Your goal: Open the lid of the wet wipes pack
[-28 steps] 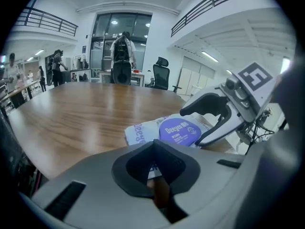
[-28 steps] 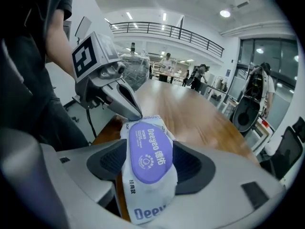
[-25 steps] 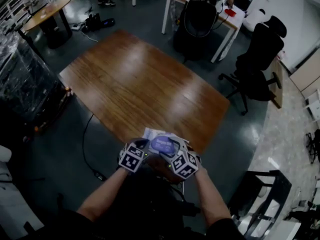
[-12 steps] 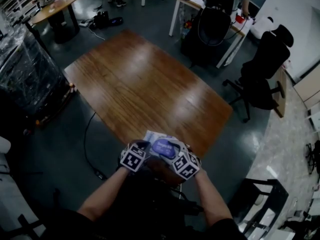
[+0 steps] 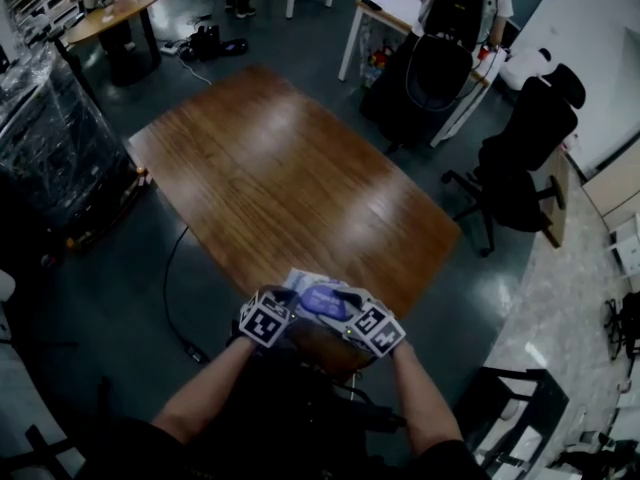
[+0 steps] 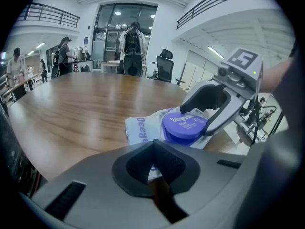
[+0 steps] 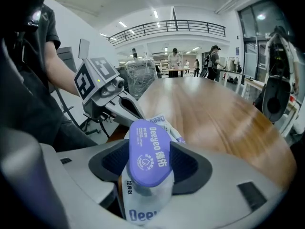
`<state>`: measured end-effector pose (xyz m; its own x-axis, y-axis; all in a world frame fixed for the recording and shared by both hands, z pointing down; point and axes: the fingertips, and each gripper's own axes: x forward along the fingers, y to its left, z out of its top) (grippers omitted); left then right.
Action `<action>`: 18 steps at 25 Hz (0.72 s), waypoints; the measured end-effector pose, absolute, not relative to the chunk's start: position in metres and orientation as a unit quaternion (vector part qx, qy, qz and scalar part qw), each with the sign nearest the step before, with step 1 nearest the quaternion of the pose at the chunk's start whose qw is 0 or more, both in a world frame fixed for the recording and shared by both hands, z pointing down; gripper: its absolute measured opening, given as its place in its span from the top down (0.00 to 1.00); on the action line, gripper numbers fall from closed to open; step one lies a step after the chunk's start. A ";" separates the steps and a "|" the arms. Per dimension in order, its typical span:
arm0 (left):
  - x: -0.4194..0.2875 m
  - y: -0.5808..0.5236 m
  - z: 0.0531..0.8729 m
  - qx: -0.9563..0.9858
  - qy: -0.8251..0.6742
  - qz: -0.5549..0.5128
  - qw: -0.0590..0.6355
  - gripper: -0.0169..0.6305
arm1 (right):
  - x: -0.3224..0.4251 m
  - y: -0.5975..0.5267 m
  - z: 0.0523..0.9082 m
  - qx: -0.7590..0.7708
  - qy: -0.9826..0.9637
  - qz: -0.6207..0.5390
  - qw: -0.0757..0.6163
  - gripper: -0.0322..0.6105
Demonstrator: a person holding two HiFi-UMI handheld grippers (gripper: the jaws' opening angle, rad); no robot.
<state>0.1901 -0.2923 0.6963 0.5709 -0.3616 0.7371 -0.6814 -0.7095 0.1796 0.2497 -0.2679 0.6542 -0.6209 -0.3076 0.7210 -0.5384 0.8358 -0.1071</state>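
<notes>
From the head view we see only part of the wet wipes pack (image 5: 300, 286) at the near edge of the counter (image 5: 280, 168), wedged between the two marker cubes, and neither claw's jaws can be read there. The left gripper view shows the left claw (image 6: 155, 149) drawn narrow, pinching a sliver of the pack's white edge. The right gripper view shows the right claw (image 7: 150, 162) clamped on the pack either side of its purple lid (image 7: 147, 144), which lies flat and shut.
</notes>
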 end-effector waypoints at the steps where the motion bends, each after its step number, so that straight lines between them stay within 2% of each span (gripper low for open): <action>1: 0.191 -0.292 0.696 0.857 -0.304 0.348 0.230 0.98 | 0.250 -0.269 0.652 0.240 -0.888 0.157 0.359 0.52; 5: 0.189 -0.293 0.695 0.857 -0.302 0.347 0.231 0.98 | 0.251 -0.270 0.627 0.258 -0.896 0.142 0.332 0.58; 9: 0.188 -0.293 0.696 0.856 -0.304 0.345 0.237 0.98 | 0.261 -0.280 0.608 0.284 -0.897 0.113 0.321 0.73; 12: 0.188 -0.293 0.695 0.856 -0.305 0.342 0.240 0.98 | 0.272 -0.293 0.603 0.315 -0.890 0.112 0.311 0.79; 18: 0.183 -0.295 0.695 0.861 -0.299 0.330 0.246 0.98 | 0.281 -0.323 0.608 0.374 -0.872 0.112 0.297 0.80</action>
